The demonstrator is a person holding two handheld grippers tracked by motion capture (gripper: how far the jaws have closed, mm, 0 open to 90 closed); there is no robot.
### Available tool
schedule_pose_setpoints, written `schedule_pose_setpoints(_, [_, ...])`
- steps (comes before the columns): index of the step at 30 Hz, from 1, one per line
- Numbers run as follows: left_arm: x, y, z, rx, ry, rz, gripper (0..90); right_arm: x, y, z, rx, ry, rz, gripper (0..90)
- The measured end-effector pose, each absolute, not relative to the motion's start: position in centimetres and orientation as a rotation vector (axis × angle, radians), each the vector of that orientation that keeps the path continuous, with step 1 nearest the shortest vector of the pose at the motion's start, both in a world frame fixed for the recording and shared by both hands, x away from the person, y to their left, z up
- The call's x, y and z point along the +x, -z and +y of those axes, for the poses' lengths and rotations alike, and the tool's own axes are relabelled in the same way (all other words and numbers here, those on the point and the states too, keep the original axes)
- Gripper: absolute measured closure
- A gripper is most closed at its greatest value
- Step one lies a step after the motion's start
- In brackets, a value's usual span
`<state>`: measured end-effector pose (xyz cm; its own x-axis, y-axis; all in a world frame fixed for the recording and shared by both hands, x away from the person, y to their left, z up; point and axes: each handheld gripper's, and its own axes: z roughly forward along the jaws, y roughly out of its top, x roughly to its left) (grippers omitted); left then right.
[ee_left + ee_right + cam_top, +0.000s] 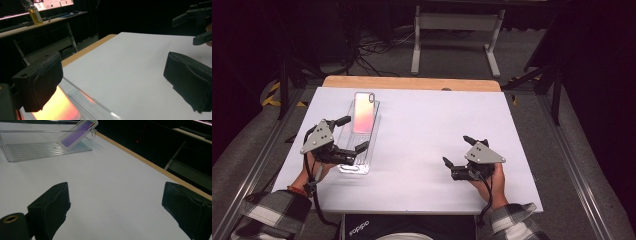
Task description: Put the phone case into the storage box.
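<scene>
Looking down from the high view, we have the left claw (352, 134) spread wide over the near half of a clear plastic tray (353, 162) at the left of the white table (437, 130), one jaw on each side of it, pinching nothing yet. A phone (364, 111) leans in the tray's far end, its top resting on the far wall. The right claw (458, 150) hovers well apart to the right, jaws spread and empty. We judge the step to be a grab at the tray or phone; to do it well, we'd centre the jaws squarely before closing, and keep them off the thin wall so the tray doesn't skid.

Switching to the left gripper view, we see one pad (41, 82) just above the glowing orange phone (58, 107), with the tray's clear rim (100, 106) running beside it; the other pad hangs over bare table.

Over to the right gripper view: both jaws wide apart above the table, the tray (37, 151) and tilted phone (77, 133) far off.

Our count: one phone, one tray, two claws.
</scene>
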<state>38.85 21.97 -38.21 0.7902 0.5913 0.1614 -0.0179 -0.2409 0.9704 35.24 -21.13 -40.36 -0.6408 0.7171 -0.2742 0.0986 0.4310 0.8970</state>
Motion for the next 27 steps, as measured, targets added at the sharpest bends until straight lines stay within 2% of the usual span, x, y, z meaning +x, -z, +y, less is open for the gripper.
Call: schedule_pose_setpoints(27, [37.1,38.7,20.5,1.758,-0.607,0.397,3.9,34.7,40.3,-20.6,0.63,-1.232,2.047,8.4])
